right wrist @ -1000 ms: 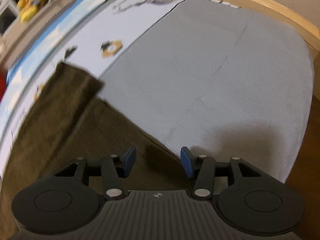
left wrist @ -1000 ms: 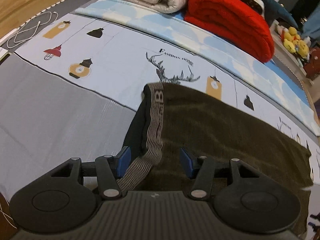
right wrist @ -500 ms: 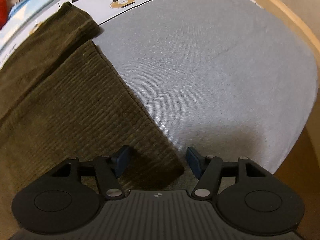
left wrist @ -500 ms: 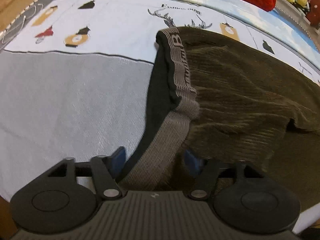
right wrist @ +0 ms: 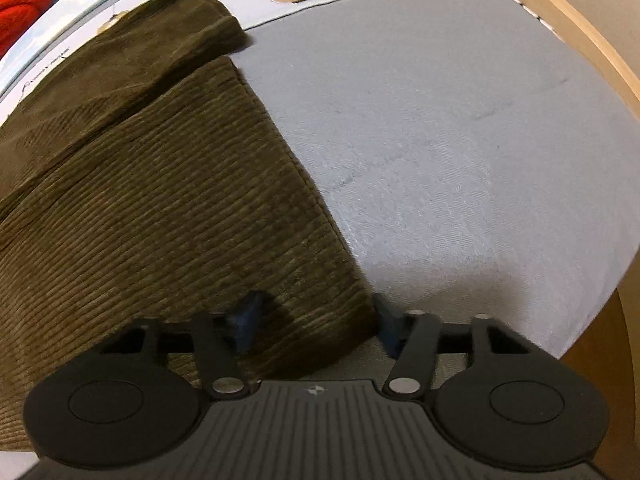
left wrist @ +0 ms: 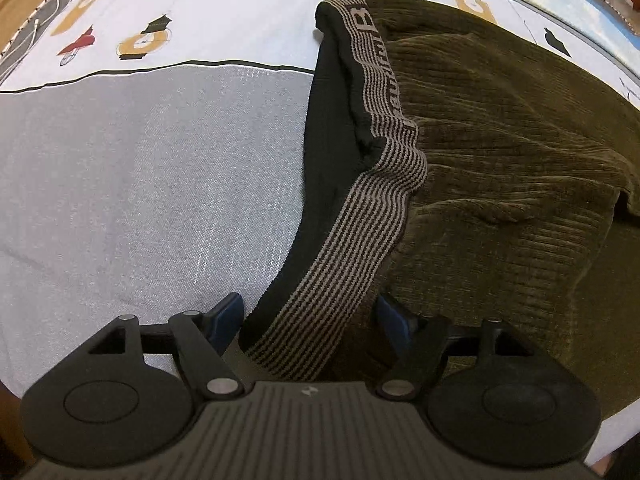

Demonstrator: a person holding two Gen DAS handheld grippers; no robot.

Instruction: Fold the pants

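Olive-brown corduroy pants (left wrist: 500, 160) lie spread on the bed. Their striped elastic waistband (left wrist: 360, 232) and black lining (left wrist: 328, 140) are turned up. My left gripper (left wrist: 310, 314) points steeply down with its jaws wide. The near end of the waistband lies between them, and the pads are not clearly pressing it. In the right wrist view the pants' legs (right wrist: 160, 200) lie one beside the other. My right gripper (right wrist: 314, 324) straddles the near leg's hem corner (right wrist: 344, 320). Its jaws are closing, with a gap still showing.
The grey sheet (left wrist: 140, 180) turns into a pale printed cover (left wrist: 200, 20) farther back. A white cable (left wrist: 36, 24) lies at the far left. A wooden bed frame (right wrist: 560, 12) curves along the right, with the mattress edge (right wrist: 592, 312) close by. A red blanket (right wrist: 20, 0) lies far left.
My left gripper has sunk close over the waistband and its jaws have widened. My right gripper has rolled and settled over the hem corner, its jaws first widening and then narrowing.
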